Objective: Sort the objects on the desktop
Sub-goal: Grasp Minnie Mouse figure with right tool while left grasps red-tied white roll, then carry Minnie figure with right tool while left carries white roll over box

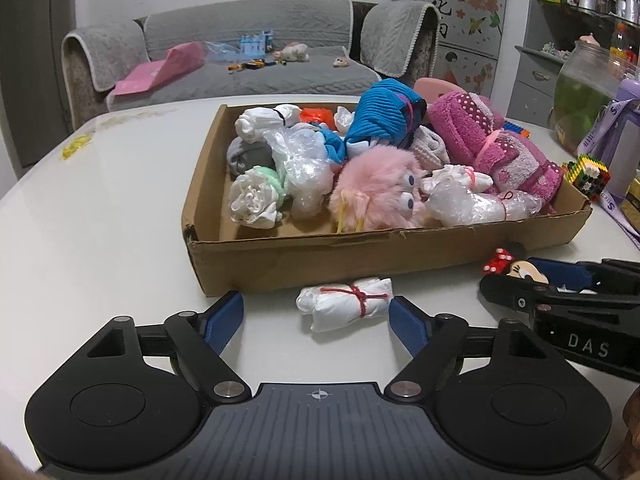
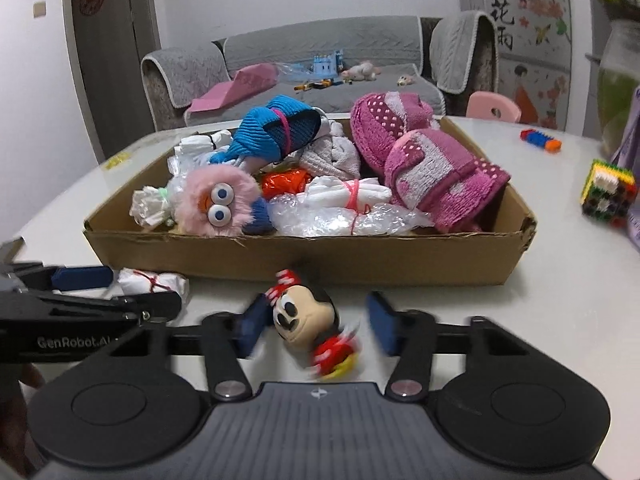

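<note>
Right wrist, mouse toy [image 2: 305, 320] between spread right gripper [image 2: 316, 326] fingers

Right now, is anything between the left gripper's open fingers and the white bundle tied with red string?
Nothing visible. The white bundle lies on the table just ahead of the left gripper, between its spread fingertips, in front of the cardboard box. The right gripper, around the mouse figurine, sits off to the side.

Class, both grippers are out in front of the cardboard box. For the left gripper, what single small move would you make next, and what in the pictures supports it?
Probably close the left gripper on the white bundle tied with red string. Its jaws stand open with the bundle on the table between the fingertips, nearer the right one, in front of the cardboard box. The right gripper is likewise open around the mouse figurine.
</note>
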`<state>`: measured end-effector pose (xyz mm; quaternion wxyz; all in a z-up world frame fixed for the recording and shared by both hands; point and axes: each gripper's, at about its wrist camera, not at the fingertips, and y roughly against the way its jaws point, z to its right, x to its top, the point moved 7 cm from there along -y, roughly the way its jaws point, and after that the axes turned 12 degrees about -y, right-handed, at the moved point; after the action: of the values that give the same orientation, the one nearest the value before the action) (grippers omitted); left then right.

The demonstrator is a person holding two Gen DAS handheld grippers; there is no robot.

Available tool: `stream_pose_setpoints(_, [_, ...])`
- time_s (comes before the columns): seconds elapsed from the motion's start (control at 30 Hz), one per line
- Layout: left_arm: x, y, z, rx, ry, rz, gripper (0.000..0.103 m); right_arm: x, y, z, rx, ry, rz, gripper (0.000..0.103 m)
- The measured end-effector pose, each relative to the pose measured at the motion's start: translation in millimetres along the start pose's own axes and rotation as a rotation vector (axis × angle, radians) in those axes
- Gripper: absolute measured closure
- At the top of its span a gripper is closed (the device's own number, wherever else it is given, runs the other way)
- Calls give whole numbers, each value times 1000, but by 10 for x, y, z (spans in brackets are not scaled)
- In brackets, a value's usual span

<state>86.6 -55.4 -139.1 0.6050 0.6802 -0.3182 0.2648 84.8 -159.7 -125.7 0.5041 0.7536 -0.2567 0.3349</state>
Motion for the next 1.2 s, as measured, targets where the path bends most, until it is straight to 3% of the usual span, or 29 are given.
stream_pose_setpoints(0.17, [-3,13,25,-6,1,4,23,-37,35,-33,35,38,-10,70])
stream_pose_setpoints(0.33, [18,18,104,-16,-21,10,33,-38,74,10,83,61,-23,75])
stream_pose_setpoints(0.47, [32,30,164,-31,-29,21,47,-29,89,40,96,66,-26,75])
stream_pose_setpoints(0.83, [31,53,154,-32,6,25,51,-26,137,100,122,60,-20,75])
stream_pose_setpoints(1.2, [99,359,138,-17,-7,58,51,57,269,242,149,36,-2,75])
